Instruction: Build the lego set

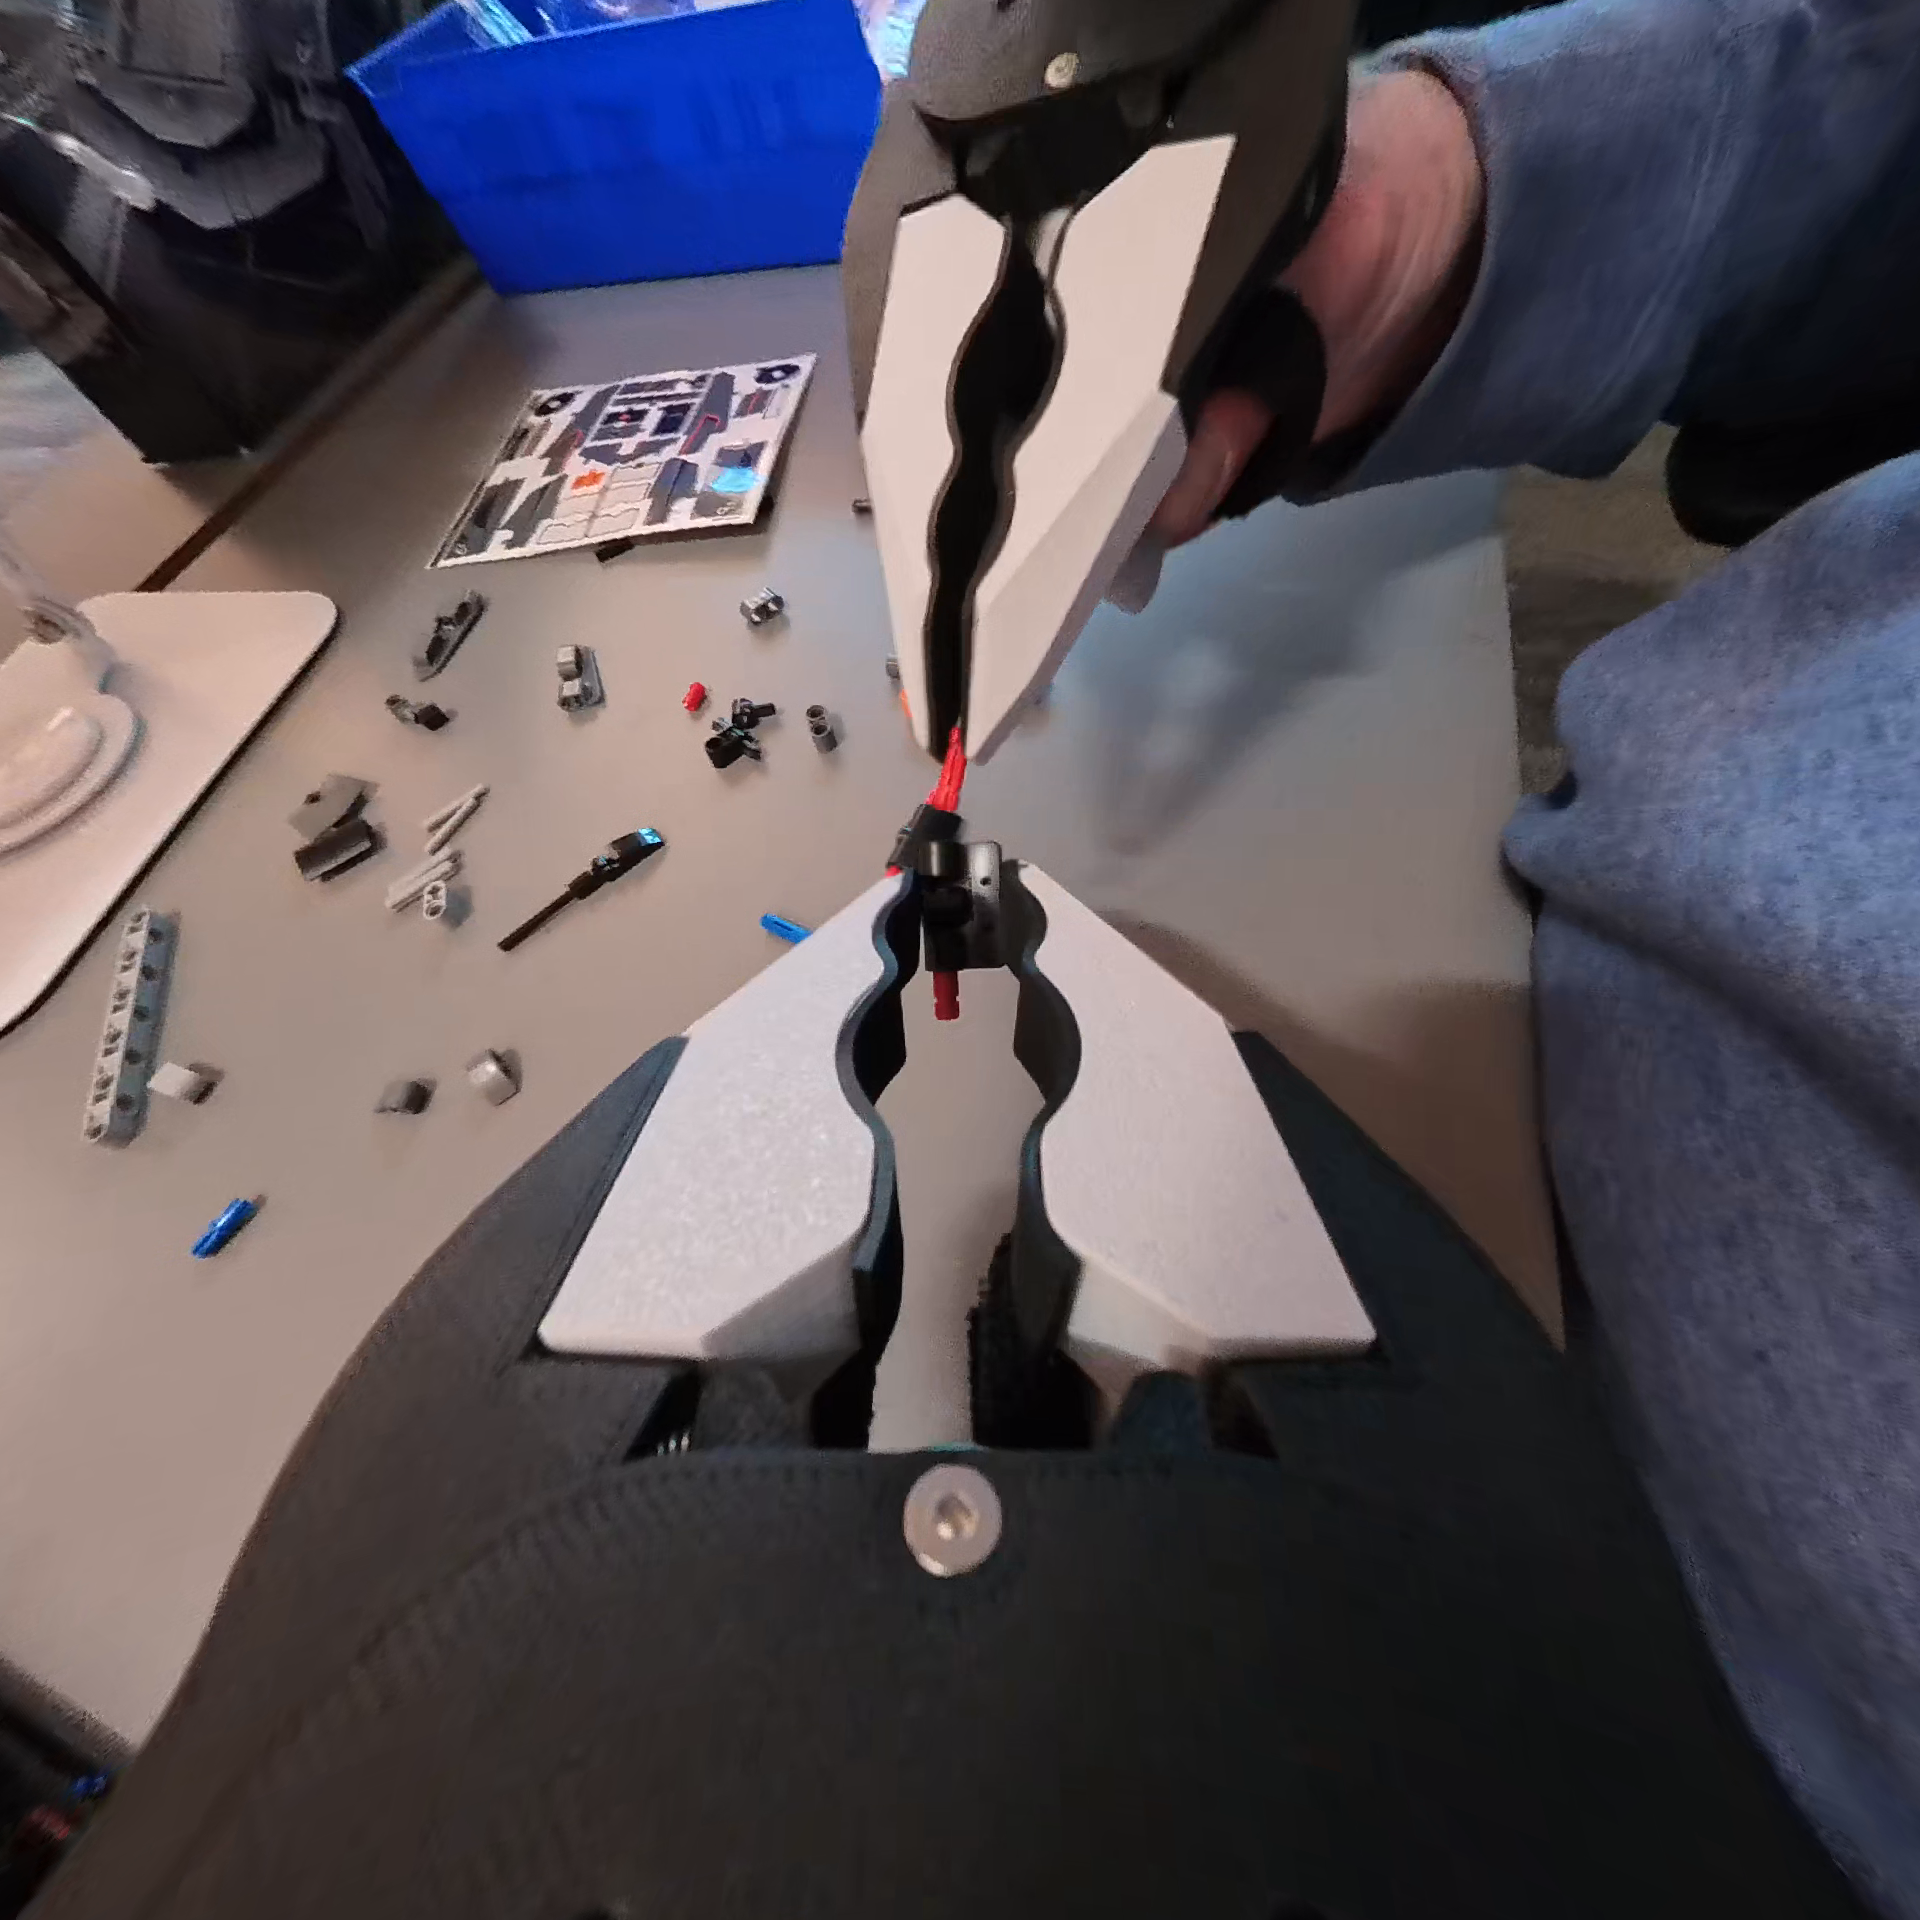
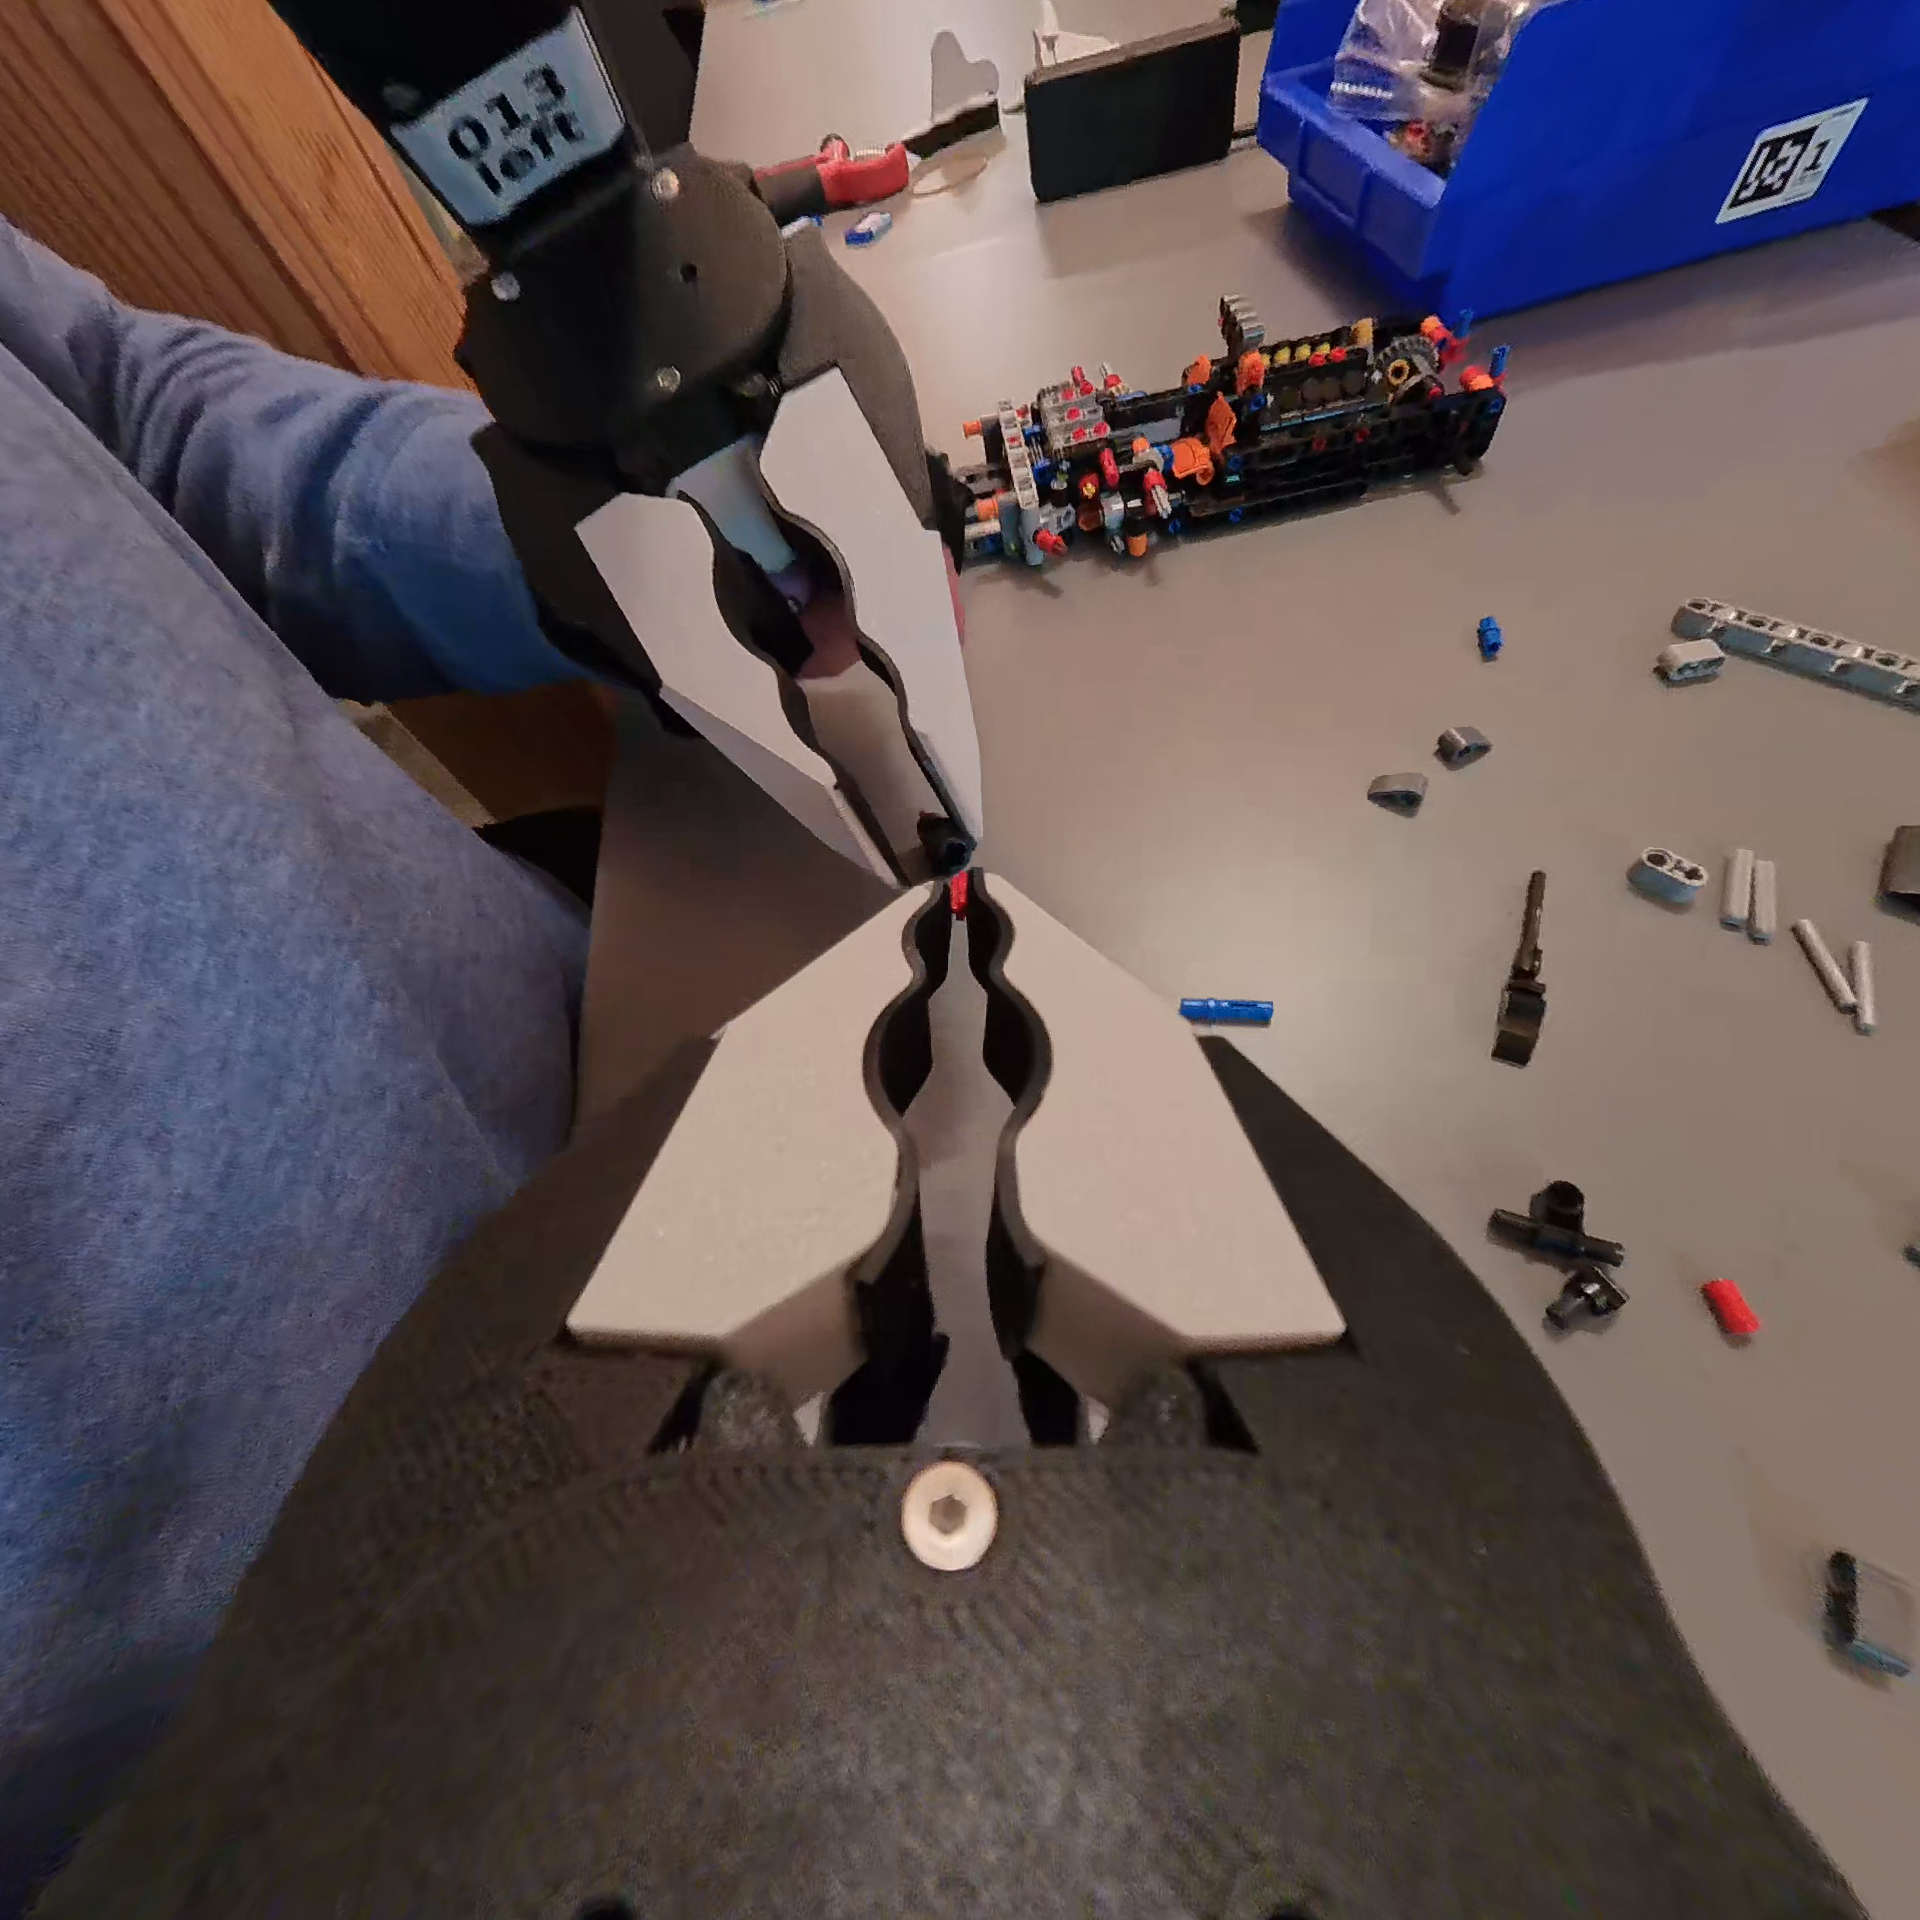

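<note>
You have two grey-and-black two-finger grippers: the left gripper (image 1: 961,914) and the right gripper (image 2: 958,896). On the grey tabletop (image 2: 1247,727) you can count one long partly built black lego chassis with orange, red and blue pins (image 2: 1236,442), one blue plastic storage bin (image 2: 1558,177), one long grey studded lego beam (image 2: 1797,649), one printed sticker sheet (image 1: 634,462), four thin light grey lego axles (image 2: 1756,894), one black lego shaft with a thick end (image 2: 1522,977), and two blue lego pins (image 2: 1226,1010).
</note>
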`<state>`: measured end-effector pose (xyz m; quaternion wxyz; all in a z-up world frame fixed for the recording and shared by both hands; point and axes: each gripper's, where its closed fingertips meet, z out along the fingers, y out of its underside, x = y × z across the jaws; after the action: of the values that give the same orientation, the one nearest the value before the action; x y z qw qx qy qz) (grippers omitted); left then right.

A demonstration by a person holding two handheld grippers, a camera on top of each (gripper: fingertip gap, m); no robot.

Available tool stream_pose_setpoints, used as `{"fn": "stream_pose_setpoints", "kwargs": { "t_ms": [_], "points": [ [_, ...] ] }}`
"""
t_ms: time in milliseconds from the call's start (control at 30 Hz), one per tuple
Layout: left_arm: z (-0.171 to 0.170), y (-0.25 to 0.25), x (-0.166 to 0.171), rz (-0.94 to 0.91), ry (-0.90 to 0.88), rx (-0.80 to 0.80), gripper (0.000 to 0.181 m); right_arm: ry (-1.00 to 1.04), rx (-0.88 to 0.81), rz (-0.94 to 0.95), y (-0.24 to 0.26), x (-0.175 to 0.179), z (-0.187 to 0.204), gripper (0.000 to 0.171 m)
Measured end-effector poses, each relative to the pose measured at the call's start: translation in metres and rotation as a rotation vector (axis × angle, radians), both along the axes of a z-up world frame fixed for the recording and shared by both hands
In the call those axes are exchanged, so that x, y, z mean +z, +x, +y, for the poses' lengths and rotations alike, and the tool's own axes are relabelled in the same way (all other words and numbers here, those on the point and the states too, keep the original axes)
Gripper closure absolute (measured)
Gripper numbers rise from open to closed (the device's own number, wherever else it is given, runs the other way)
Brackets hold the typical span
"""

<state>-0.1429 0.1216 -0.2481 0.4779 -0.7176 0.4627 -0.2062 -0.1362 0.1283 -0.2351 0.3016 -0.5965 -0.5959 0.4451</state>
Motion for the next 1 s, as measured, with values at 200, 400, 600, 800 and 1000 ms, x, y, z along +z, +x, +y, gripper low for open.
{"fn": "stream_pose_setpoints", "kwargs": {
  "t_ms": [200,400,600,800,1000],
  "points": [
    [-0.003,0.009,-0.017,0.056,-0.018,-0.041,0.168,0.04,0.038,-0.025,0.002,-0.015,-0.005,0.171],
    [-0.002,0.011,-0.016,0.011,-0.039,-0.044,0.169,0.04,0.058,0.002,0.006,-0.015,-0.004,0.171],
    [-0.001,0.015,-0.009,-0.064,-0.059,-0.065,0.169,0.072,0.094,0.008,0.008,-0.009,-0.004,0.171],
    [-0.003,0.017,-0.007,-0.091,-0.084,-0.097,0.169,0.112,0.136,0.001,0.009,-0.007,-0.005,0.171],
    [-0.008,0.021,-0.005,-0.15,-0.146,-0.143,0.169,0.143,0.198,0.018,0.012,-0.006,-0.01,0.171]
  ]
}}
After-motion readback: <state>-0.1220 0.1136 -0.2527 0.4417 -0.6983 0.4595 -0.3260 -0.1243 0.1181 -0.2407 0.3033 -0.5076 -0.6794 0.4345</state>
